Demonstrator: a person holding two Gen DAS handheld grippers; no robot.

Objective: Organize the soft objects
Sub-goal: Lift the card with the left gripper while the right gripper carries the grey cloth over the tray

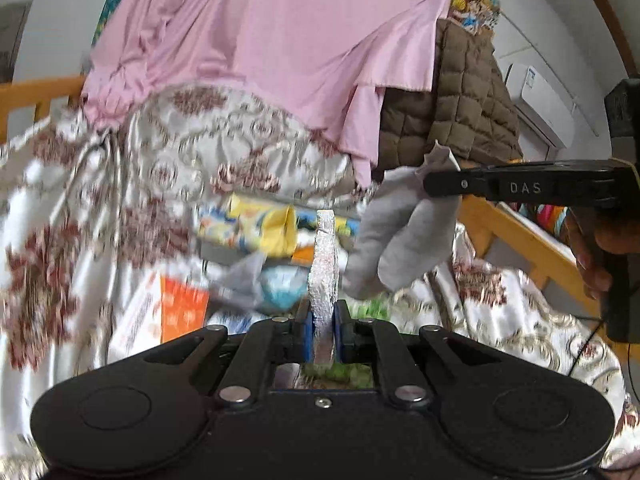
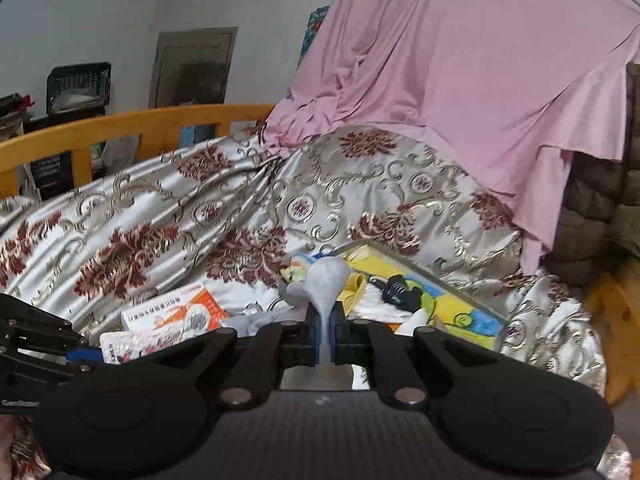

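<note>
My left gripper (image 1: 323, 320) is shut on a thin silvery-white soft strip (image 1: 325, 264) that stands up edge-on between the blue pads. My right gripper (image 2: 326, 336) is shut on a pale grey cloth (image 2: 326, 280). In the left wrist view the right gripper (image 1: 440, 184) reaches in from the right with that grey cloth (image 1: 400, 240) hanging from its tip, above the bed. A second grey cloth piece (image 1: 244, 280) lies blurred on the clutter below.
A floral satin bedspread (image 2: 200, 220) covers the bed. A pink sheet (image 2: 460, 80) drapes over a pile, beside a brown quilted blanket (image 1: 460, 100). A yellow-blue box (image 2: 440, 296), an orange-white carton (image 2: 176, 312) and packets lie ahead. Orange wooden rails (image 2: 140, 124) edge the bed.
</note>
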